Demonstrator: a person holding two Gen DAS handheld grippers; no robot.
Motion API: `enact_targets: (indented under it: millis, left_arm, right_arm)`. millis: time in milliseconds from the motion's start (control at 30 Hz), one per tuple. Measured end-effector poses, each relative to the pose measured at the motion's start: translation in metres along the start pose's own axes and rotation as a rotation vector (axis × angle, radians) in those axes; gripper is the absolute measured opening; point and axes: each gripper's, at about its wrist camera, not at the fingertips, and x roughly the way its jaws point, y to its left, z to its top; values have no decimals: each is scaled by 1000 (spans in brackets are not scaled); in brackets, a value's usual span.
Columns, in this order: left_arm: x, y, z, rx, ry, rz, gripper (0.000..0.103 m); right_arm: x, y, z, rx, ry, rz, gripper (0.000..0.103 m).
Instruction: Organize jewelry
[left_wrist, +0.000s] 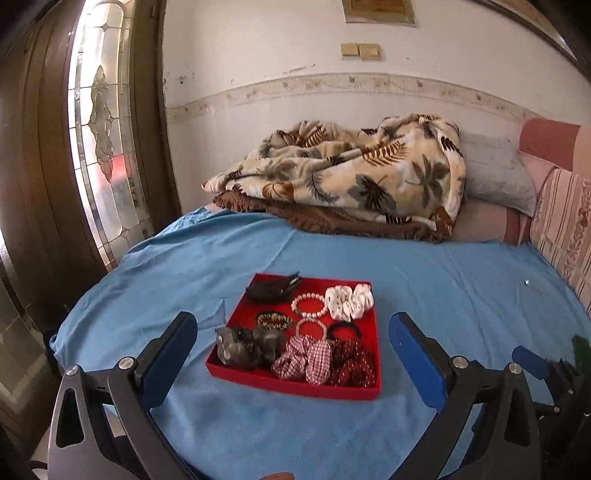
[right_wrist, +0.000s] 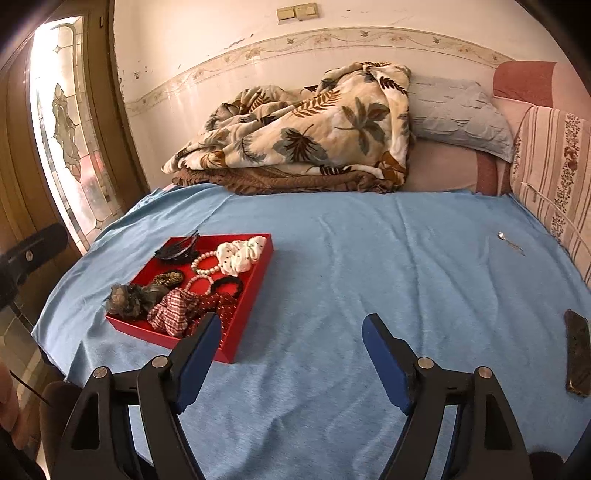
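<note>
Trouble is looming at the red tray (left_wrist: 236, 317) on the bed (left_wrist: 443, 295), where the grey scrunchie (left_wrist: 247, 345) is overhanging the nine o'clock rim and risking slipping out, while both left tongs (left_wrist: 293, 332) and right tongs (right_wrist: 291, 332) are gaping apart, gripping nothing.

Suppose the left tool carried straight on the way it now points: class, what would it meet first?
Most likely the red tray on the blue sheet. The left tool is open and empty, with the tray lying between and beyond its fingers; its near rim or the checked scrunchie comes first, though depth is uncertain.
</note>
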Motion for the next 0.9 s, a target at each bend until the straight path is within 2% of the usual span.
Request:
enact_targets:
  millis: [900]
  left_arm:
    - [51,9,-29,-15,231,-39,103]
  right_arm:
    - [23,9,-9,-37,63,-53,85]
